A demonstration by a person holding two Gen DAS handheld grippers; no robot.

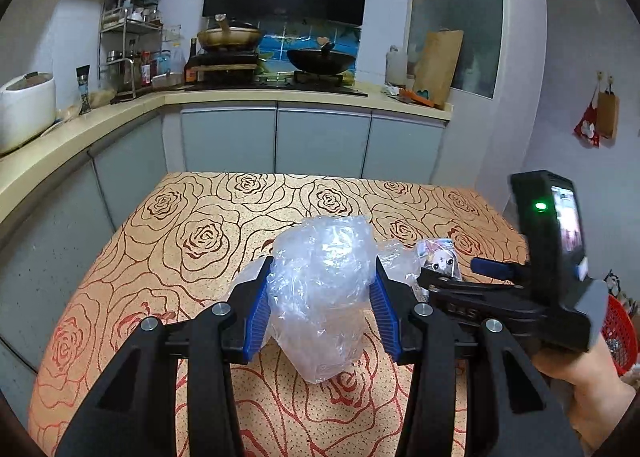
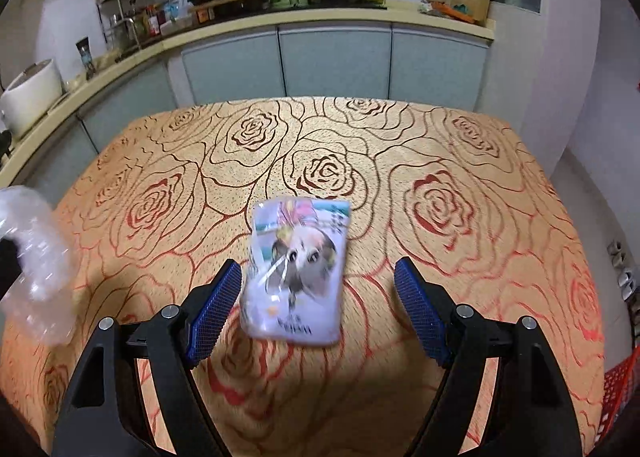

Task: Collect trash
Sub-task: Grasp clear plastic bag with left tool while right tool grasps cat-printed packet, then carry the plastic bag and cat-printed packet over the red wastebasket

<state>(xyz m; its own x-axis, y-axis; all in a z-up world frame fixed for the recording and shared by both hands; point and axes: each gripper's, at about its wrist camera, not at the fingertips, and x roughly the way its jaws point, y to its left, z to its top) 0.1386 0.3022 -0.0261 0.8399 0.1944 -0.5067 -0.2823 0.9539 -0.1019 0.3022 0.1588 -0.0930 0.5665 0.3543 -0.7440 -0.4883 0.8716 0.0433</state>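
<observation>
My left gripper [image 1: 320,297] is shut on a crumpled clear plastic bag [image 1: 320,281] and holds it above the table [image 1: 180,225]. The bag also shows at the left edge of the right wrist view [image 2: 36,257]. A white printed wrapper with a dog picture [image 2: 298,269] lies on the table [image 2: 440,177], between the spread blue pads of my right gripper [image 2: 318,305], which is open. The wrapper looks blurred. In the left wrist view the wrapper [image 1: 438,257] shows just past my right gripper's fingertips [image 1: 430,279], to the right of the bag.
The table has a tan cloth with red rose outlines. A red plastic basket [image 1: 620,333] stands low at the right of the table, also in the right wrist view [image 2: 618,381]. Grey kitchen cabinets [image 1: 320,141] and a counter with pans stand behind the table.
</observation>
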